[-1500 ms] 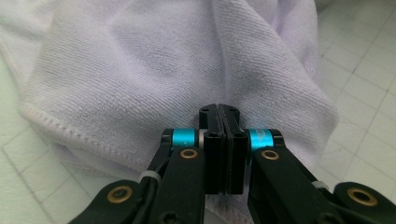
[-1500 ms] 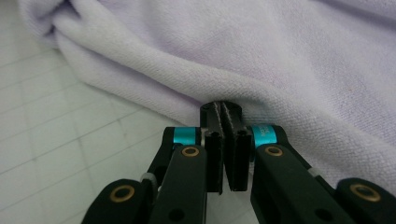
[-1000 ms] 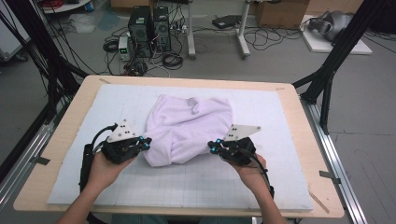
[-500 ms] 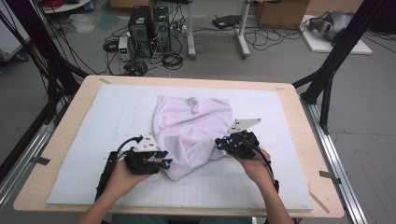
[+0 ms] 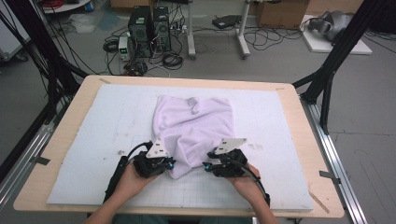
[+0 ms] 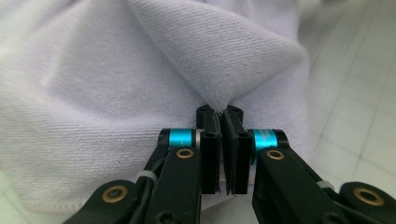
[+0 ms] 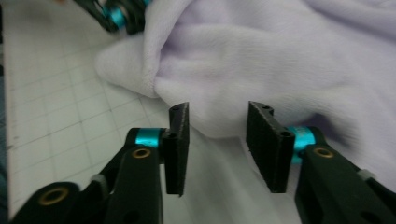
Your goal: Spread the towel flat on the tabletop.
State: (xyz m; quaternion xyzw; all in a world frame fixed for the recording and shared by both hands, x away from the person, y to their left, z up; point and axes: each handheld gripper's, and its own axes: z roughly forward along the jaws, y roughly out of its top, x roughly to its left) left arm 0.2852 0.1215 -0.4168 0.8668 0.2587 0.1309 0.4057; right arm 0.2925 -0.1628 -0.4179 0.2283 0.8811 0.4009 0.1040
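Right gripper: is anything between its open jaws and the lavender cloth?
Nothing visible. The right gripper stands open right at the near edge of the lavender cloth, bare mat beneath. The left gripper is already shut on the cloth, off to the side.

The pale lilac cloth (image 5: pixel 194 128) lies rumpled in the middle of the white gridded mat (image 5: pixel 93 126) on my desk — soft knit fabric, full of folds, with a small pucker near its far edge. Its near end narrows to a bunched corner, and my left claw (image 6: pixel 222 116) has a peak of that fabric pinched tight. My right claw (image 7: pixel 217 126) sits just beside the near-right edge — jaws apart.
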